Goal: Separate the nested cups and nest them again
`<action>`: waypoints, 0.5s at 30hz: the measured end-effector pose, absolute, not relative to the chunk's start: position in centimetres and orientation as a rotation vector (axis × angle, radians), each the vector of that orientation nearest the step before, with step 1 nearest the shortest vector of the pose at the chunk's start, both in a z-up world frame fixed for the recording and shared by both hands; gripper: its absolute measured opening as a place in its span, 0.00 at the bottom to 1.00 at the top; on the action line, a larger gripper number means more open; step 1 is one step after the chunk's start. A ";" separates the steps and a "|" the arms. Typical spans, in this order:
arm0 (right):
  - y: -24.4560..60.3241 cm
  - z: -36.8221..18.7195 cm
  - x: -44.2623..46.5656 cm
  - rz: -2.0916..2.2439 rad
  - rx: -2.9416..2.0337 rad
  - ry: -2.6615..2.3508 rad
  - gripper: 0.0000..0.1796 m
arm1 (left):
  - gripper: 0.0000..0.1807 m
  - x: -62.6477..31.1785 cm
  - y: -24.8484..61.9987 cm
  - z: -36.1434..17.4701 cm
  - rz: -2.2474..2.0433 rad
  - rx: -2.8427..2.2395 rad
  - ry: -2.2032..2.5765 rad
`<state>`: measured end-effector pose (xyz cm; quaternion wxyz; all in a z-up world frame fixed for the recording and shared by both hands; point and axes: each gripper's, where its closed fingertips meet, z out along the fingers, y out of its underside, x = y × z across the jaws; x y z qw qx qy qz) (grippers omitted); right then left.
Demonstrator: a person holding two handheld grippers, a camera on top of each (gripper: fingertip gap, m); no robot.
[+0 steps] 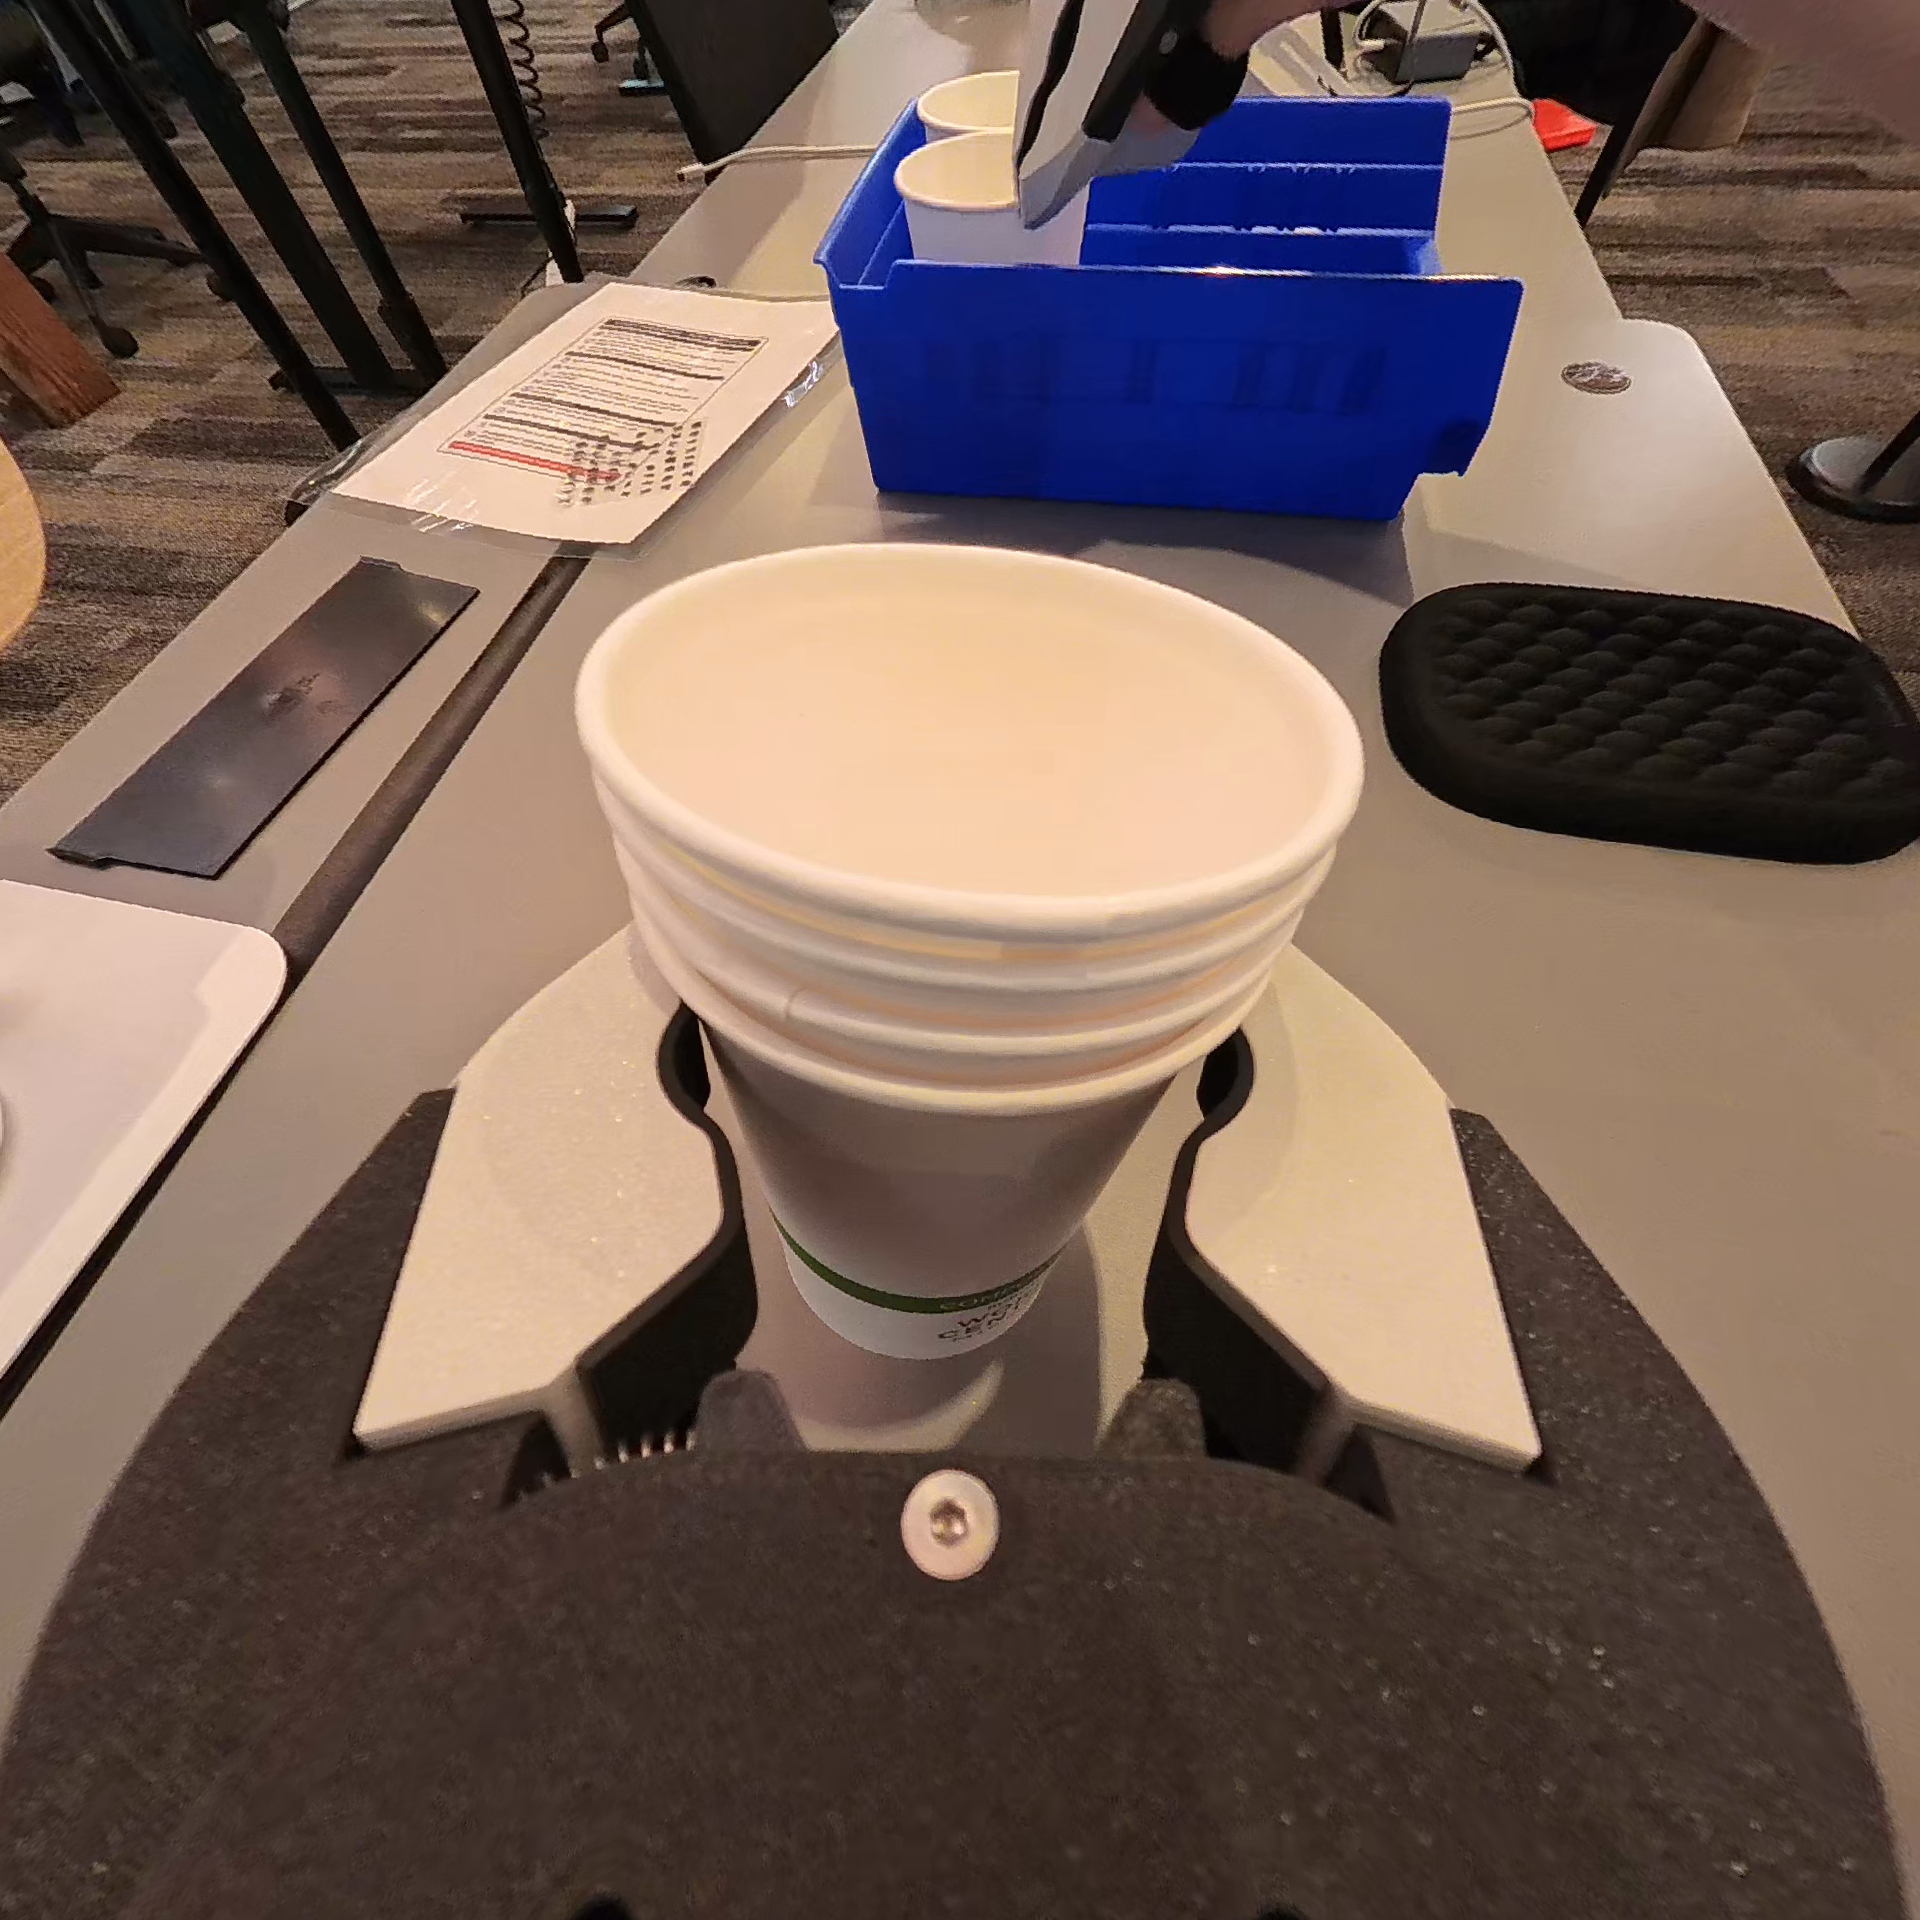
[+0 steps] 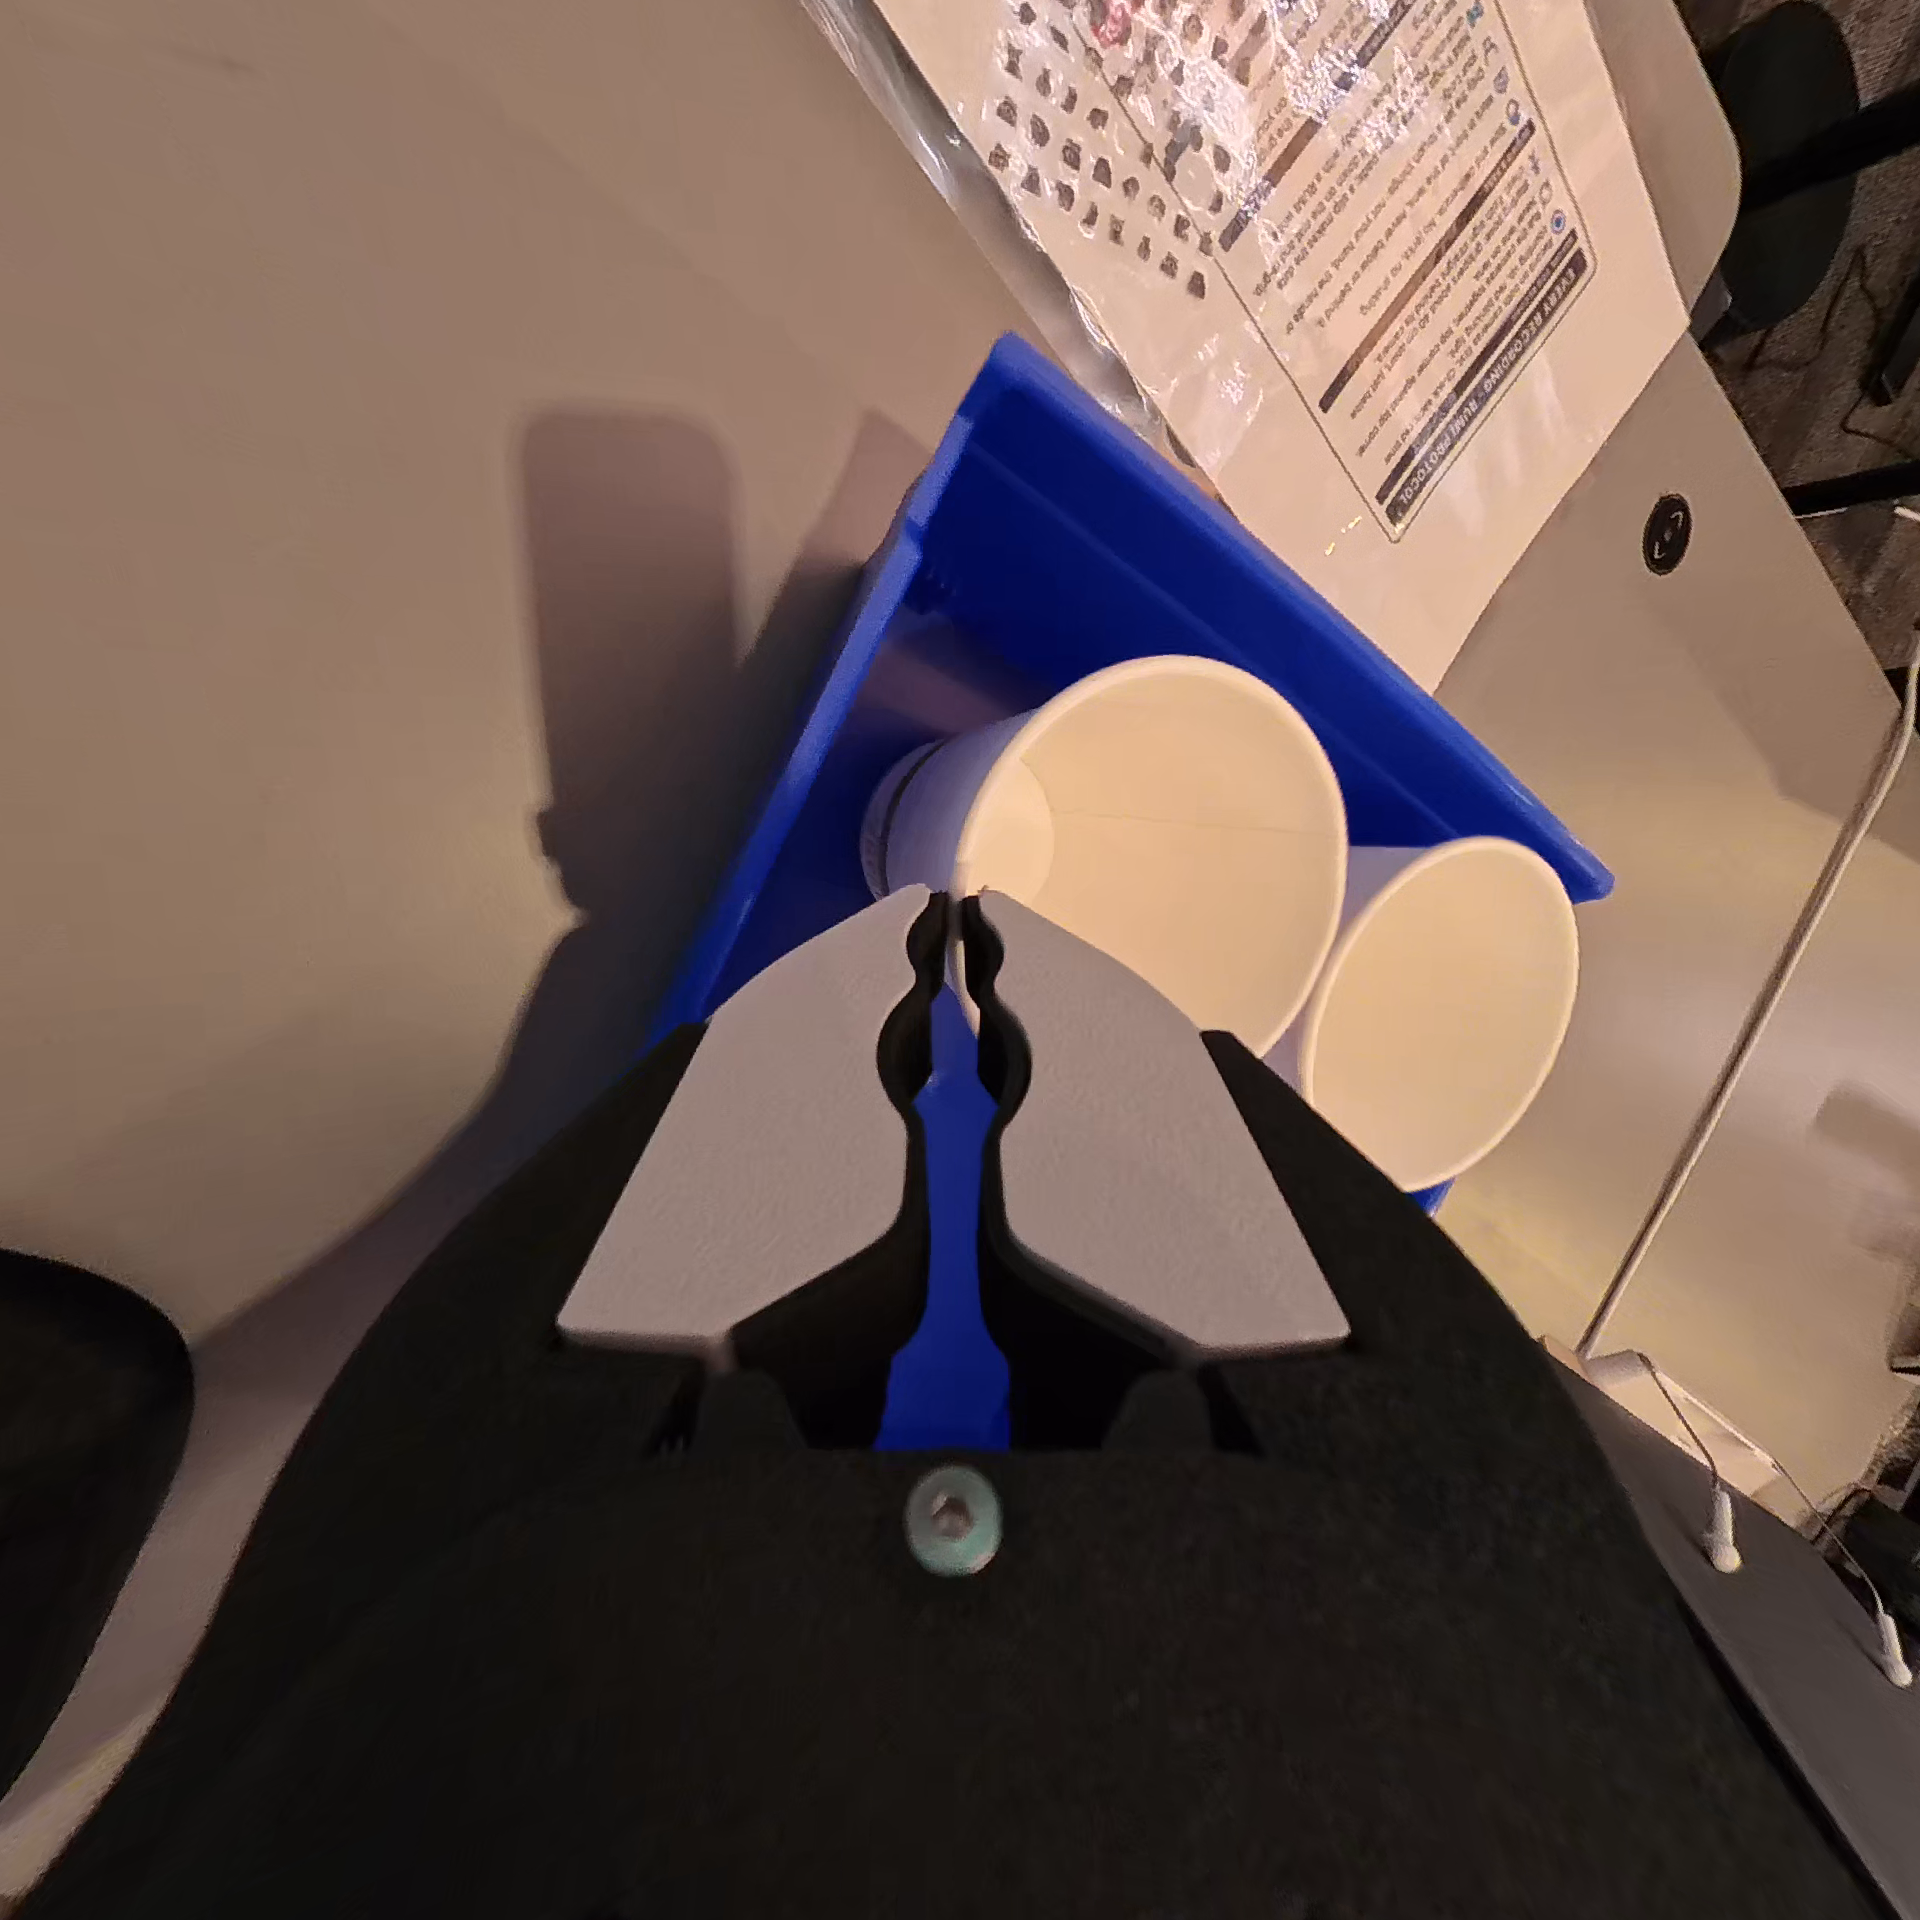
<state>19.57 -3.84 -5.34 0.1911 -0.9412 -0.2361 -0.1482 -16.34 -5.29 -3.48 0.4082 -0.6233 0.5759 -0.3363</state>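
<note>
My left gripper (image 1: 966,1049) is shut on a stack of several nested white paper cups (image 1: 966,831) and holds it upright above the grey table (image 1: 1455,1039), with its fingers (image 1: 520,1195) on the lowest cup's wall. A blue bin (image 1: 1143,395) stands behind, with two single cups (image 1: 951,197) in its left end. My right gripper (image 2: 954,909) comes down from above and is shut on the rim of the nearer cup (image 2: 1153,831), which leans in the bin (image 2: 1143,582). The second cup (image 2: 1444,1018) stands beside it. The right gripper also shows in the left wrist view (image 1: 1049,197).
A laminated printed sheet (image 1: 561,416) lies left of the bin. A black quilted pad (image 1: 1652,717) lies at the right. A black flat strip (image 1: 270,727) and a white tray (image 1: 104,1039) lie at the left. The bin's right compartments have dividers (image 1: 1257,223).
</note>
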 end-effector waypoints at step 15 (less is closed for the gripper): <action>-3.1 -5.3 18.9 -0.349 -2.641 -0.650 0.01 | 0.52 -16.2 -5.4 -3.8 -0.839 -1.576 1.471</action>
